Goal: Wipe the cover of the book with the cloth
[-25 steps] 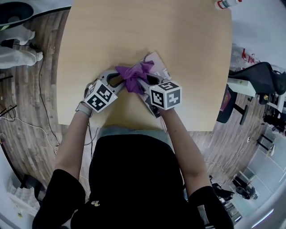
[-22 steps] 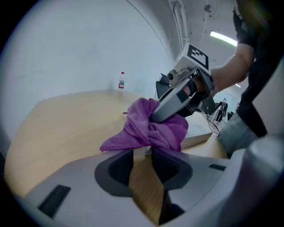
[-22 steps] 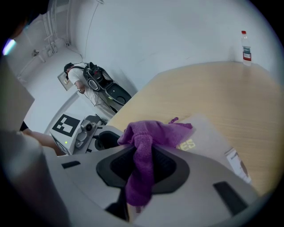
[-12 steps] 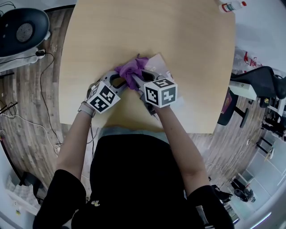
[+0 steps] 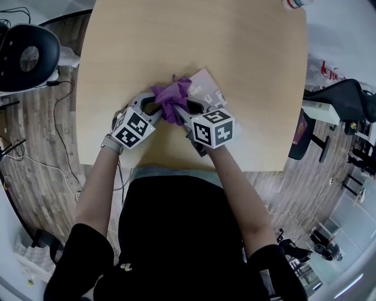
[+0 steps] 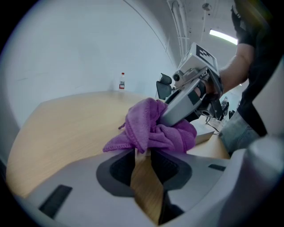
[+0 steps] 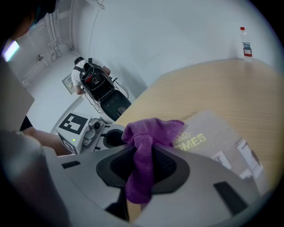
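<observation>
A bunched purple cloth (image 5: 172, 99) lies on the left end of a grey book (image 5: 207, 89) on the wooden table (image 5: 176, 41). Both grippers meet at the cloth. My left gripper (image 5: 157, 106) comes in from the left, and in its own view the jaws (image 6: 142, 153) pinch a pale edge of the cloth (image 6: 151, 128). My right gripper (image 5: 183, 109) is shut on a fold of the cloth (image 7: 148, 133), which hangs down between its jaws (image 7: 142, 155). The book cover (image 7: 213, 137) shows lettering and stickers just beyond the cloth.
A small bottle (image 5: 296, 3) stands at the table's far right corner, also visible as the bottle (image 7: 246, 43). A dark round chair (image 5: 29, 50) is off the table's left side. Black equipment (image 5: 341, 103) sits to the right. The table's near edge is right behind the grippers.
Both grippers and the cloth slid a little left across the book, then back slightly right. The cloth stays bunched between them.
</observation>
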`<act>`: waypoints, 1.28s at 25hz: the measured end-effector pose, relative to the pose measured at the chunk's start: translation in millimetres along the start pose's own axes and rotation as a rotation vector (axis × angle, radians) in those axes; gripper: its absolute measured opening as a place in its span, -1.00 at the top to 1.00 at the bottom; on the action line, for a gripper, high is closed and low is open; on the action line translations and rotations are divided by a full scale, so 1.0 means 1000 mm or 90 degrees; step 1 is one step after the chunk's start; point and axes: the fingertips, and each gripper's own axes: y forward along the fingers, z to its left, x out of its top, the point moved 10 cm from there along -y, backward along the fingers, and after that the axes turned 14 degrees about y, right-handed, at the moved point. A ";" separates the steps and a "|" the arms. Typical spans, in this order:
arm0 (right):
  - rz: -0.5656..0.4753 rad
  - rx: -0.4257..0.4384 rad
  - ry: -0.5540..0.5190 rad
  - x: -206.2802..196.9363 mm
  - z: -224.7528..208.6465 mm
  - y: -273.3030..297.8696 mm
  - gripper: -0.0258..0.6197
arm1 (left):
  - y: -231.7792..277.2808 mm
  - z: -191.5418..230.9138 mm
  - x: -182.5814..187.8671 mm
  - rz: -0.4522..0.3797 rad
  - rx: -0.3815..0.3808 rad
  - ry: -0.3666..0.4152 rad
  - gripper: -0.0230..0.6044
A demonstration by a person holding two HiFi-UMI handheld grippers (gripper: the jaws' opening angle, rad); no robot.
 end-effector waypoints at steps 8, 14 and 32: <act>-0.013 -0.015 0.018 -0.030 -0.016 -0.032 0.62 | 0.004 -0.001 0.002 -0.001 0.002 0.000 0.54; -0.019 -0.030 0.036 -0.060 -0.026 -0.059 0.62 | 0.003 0.001 0.002 0.001 0.001 0.001 0.54; -0.023 -0.071 0.112 -0.147 -0.052 -0.137 0.62 | 0.008 -0.002 -0.004 0.015 0.011 0.006 0.55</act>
